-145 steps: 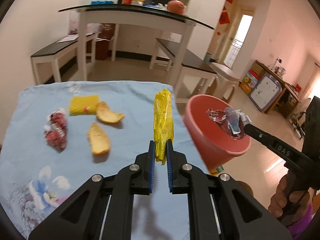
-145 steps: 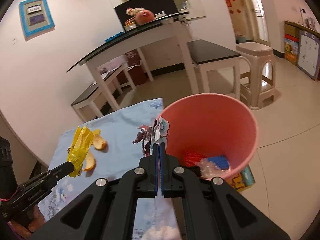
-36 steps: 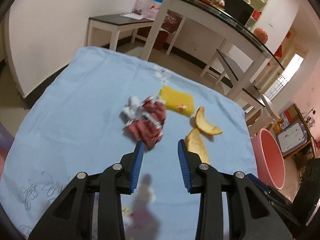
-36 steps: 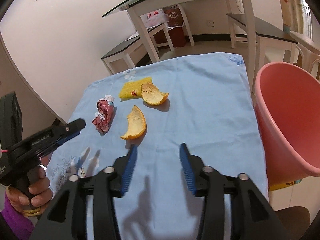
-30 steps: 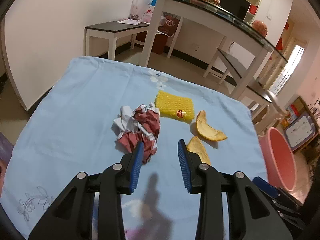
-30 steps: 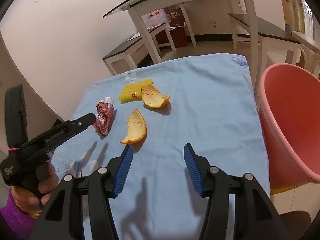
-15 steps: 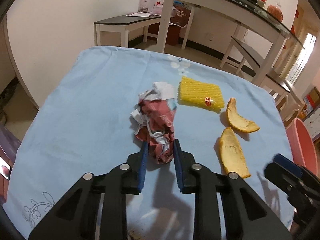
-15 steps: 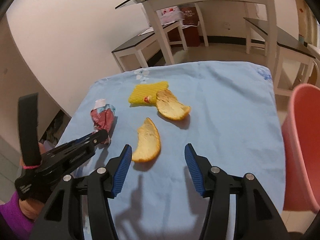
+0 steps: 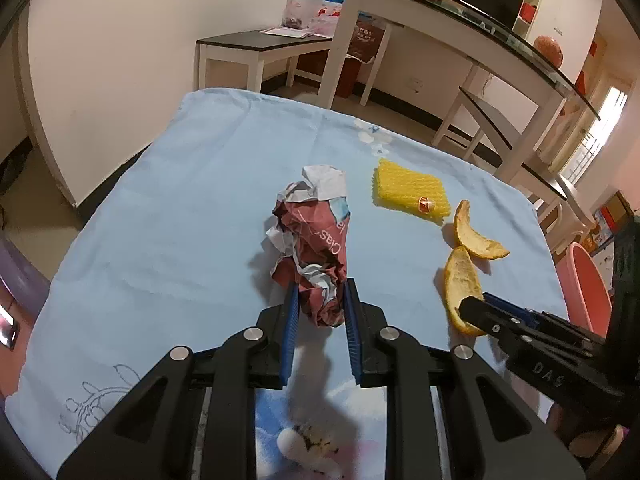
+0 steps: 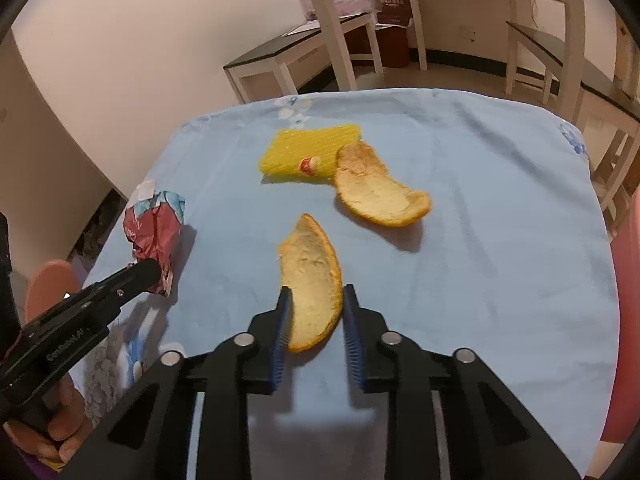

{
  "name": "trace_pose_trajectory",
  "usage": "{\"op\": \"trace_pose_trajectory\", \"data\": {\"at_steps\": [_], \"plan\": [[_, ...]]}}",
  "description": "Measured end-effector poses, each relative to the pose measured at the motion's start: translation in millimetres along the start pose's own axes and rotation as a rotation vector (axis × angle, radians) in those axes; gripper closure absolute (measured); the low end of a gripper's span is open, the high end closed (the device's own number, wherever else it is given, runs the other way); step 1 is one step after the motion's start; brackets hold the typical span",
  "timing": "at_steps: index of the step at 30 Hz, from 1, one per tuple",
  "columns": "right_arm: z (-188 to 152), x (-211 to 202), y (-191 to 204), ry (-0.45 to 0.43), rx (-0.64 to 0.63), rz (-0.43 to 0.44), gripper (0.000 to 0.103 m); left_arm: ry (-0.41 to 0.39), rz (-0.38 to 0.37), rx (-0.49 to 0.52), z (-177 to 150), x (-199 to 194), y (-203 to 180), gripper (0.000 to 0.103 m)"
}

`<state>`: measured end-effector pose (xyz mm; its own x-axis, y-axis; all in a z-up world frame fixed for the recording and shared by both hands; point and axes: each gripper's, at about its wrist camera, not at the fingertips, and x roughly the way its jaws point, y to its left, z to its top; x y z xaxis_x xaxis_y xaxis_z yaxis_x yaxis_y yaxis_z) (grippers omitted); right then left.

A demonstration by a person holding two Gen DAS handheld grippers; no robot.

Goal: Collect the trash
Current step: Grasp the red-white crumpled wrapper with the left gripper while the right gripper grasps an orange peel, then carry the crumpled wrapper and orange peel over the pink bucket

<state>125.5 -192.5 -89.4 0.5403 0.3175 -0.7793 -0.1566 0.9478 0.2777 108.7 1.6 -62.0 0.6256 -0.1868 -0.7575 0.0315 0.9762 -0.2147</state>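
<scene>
Left gripper (image 9: 319, 306) clamps the crumpled red wrapper (image 9: 313, 246), left of the yellow foam net (image 9: 412, 191). Right gripper (image 10: 314, 314), parted, straddles the near orange peel (image 10: 313, 276): close fully, lift straight, carry to the pink bin (image 9: 586, 288).

Glass-topped table (image 9: 472, 8), bench (image 9: 256, 46), perhaps bags (image 9: 304, 16).
</scene>
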Motion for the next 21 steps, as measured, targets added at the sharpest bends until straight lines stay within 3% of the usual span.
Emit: {"op": "trace_pose_trajectory", "data": {"at_steps": [2,8,21], "plan": [[-3.2,0.7,4.8,0.004,-0.014,-0.008,0.092,-0.002,-0.003,-0.003,-0.9,-2.1,1.4,0.081],[-11.2,-7.0,9.9,-0.015,-0.007,-0.009,0.099,-0.010,-0.012,-0.003,-4.1,-10.1,4.6,0.081],[-40.1,-58.6,1.6,-0.077,0.030,-0.018,0.099,-0.038,-0.078,0.053,-14.2,-38.8,-19.1,0.081]]}}
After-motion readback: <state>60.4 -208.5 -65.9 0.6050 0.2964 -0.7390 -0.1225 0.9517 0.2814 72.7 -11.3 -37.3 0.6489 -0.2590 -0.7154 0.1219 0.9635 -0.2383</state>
